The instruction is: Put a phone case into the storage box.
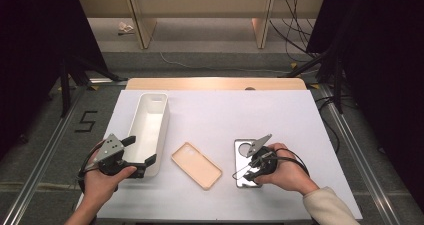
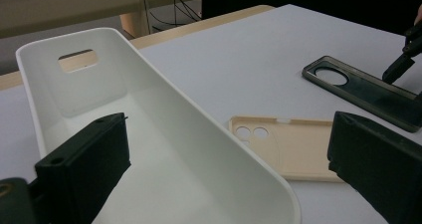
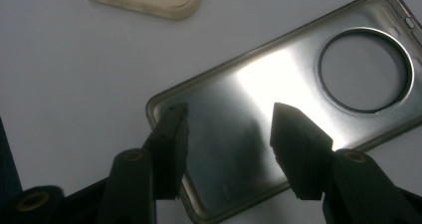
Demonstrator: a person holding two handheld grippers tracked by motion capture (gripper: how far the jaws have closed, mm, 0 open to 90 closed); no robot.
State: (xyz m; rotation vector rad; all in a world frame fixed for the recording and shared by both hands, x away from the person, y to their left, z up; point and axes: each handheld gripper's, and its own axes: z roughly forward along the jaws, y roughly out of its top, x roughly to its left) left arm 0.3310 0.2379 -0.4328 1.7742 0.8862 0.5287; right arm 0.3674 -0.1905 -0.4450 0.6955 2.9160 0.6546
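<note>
High view: both phone cases, the beige case [image 1: 196, 165] and the grey case [image 1: 246, 161], lie on the surface [image 1: 240, 110] beside the empty white bin [image 1: 149, 130]. Right hand-held gripper [image 3: 226, 149] is spread over the grey case; left hand-held gripper [image 1: 131, 154] is spread at the bin. Probably nothing is sorted yet.

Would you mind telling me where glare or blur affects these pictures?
Right gripper view: a bright glare patch on the dark phone case, jaws soft-edged up close. Left gripper view: near jaws blurred, white bin evenly lit. High view: table bright, surroundings very dark.
</note>
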